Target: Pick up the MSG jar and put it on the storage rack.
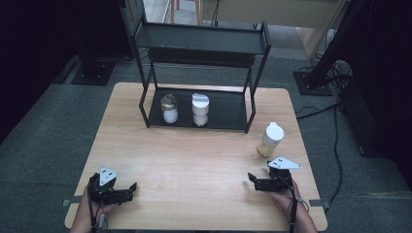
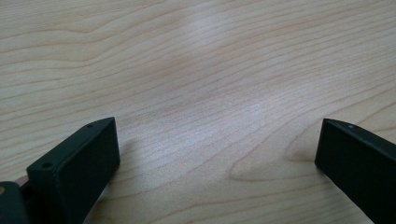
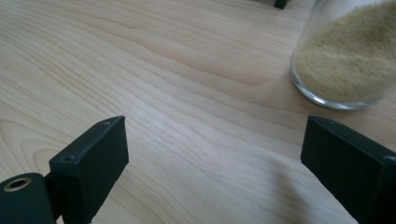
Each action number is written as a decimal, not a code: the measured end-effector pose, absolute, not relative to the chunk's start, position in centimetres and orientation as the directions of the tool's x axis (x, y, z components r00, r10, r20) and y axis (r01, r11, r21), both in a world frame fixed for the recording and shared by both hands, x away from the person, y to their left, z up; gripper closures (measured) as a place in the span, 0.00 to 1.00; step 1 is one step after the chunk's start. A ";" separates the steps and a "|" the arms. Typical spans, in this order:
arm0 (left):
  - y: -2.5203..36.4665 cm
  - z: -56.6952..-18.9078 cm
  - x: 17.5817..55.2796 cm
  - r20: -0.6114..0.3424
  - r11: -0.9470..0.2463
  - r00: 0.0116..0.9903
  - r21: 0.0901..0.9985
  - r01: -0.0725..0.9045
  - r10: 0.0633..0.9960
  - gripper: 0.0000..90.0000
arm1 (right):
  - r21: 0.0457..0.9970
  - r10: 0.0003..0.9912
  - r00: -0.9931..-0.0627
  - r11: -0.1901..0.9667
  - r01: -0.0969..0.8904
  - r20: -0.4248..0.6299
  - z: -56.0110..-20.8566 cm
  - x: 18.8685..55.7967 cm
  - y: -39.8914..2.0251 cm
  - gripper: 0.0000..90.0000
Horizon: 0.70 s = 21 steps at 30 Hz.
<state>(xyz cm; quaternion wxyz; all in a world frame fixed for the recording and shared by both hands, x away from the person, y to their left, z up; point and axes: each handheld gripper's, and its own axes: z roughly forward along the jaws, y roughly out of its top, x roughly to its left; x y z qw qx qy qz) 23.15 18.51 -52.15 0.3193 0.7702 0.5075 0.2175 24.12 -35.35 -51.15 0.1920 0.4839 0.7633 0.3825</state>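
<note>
Wooden table [image 1: 194, 160] carries a white-lidded jar of yellow grains [image 1: 269, 140], upright, just beyond the right claw [image 1: 256, 182] and slightly to its right. Both claws, also the left claw [image 1: 127, 192], stand wide apart, holding nothing. The right hand is much nearer.

Dim room (glare on table [image 1: 194, 160]), perhaps blurry.

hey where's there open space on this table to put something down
Free: the broad wood table between the left gripper and right gripper, up to the black shelf. Crowded: the shelf's left half, with two jars, and around the grain jar.
</note>
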 end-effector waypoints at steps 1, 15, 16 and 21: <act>18.5 -52.2 23.1 0.011 -0.281 0.390 0.713 0.643 0.921 0.00 | 0.769 0.888 -0.454 0.241 0.593 0.072 -51.2 24.0 -35.5 0.08; 18.5 -52.1 23.1 0.011 -0.279 0.387 0.712 0.644 0.922 0.00 | 0.774 0.913 -0.398 0.192 0.603 0.084 -51.2 21.9 -38.9 0.08; 18.5 -52.1 23.1 0.011 -0.279 0.387 0.712 0.644 0.922 0.00 | 0.774 0.914 -0.396 0.190 0.604 0.085 -51.2 21.8 -39.1 0.08; 18.5 -52.2 23.1 0.012 -0.279 0.386 0.712 0.644 0.922 0.00 | 0.776 0.924 -0.373 0.175 0.607 0.083 -51.2 21.2 -40.2 0.08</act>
